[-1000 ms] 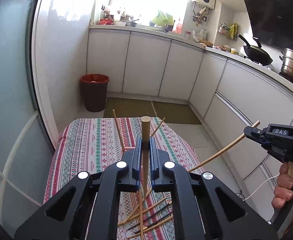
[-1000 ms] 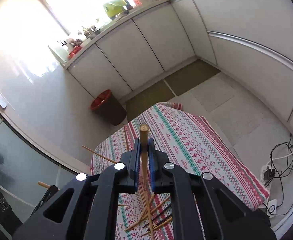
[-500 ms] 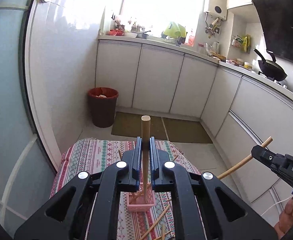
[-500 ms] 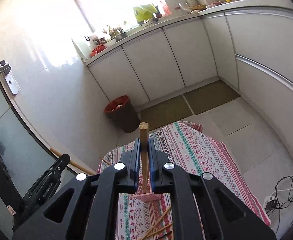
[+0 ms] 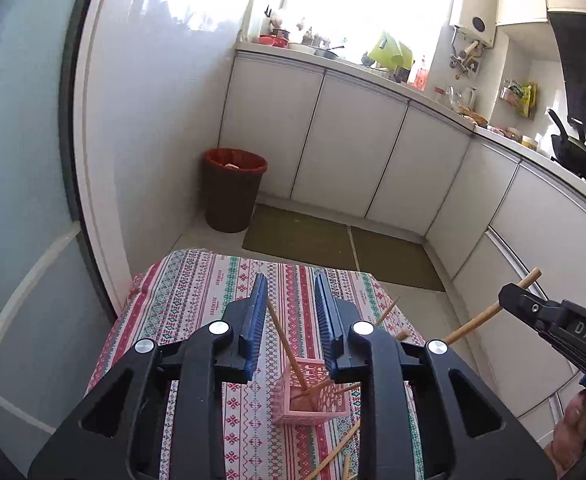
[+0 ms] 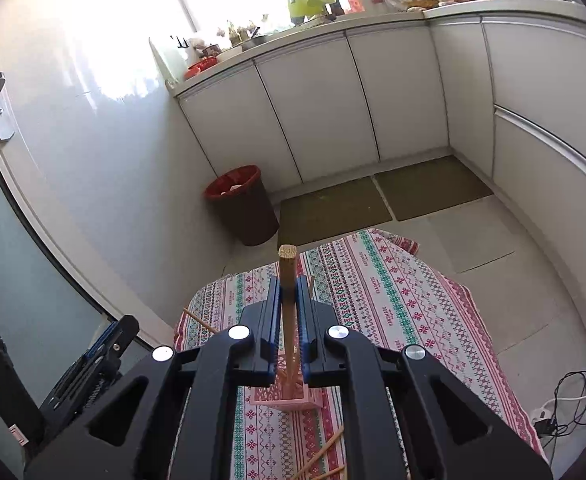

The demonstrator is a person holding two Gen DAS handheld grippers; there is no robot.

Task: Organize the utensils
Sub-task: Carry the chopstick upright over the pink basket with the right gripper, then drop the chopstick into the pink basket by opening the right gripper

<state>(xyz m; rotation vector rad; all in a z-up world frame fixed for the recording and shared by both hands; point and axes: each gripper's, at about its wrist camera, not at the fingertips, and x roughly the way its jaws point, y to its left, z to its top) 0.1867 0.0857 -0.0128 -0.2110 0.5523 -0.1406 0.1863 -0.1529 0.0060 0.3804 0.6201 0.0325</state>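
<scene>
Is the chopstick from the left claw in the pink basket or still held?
In the pink basket. The chopstick leans there, its lower end inside, between the just-opened jaws of the left claw, untouched.

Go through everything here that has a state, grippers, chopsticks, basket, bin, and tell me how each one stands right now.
Left gripper: open, jaws just opened, a released chopstick leaning between them, untouched.
Right gripper: shut on a chopstick, held above the basket.
Pink basket: upright on the tablecloth, chopsticks leaning inside.
Loose chopsticks: lying on the tablecloth near the basket.
Bin: open, lined, some rubbish inside.
</scene>
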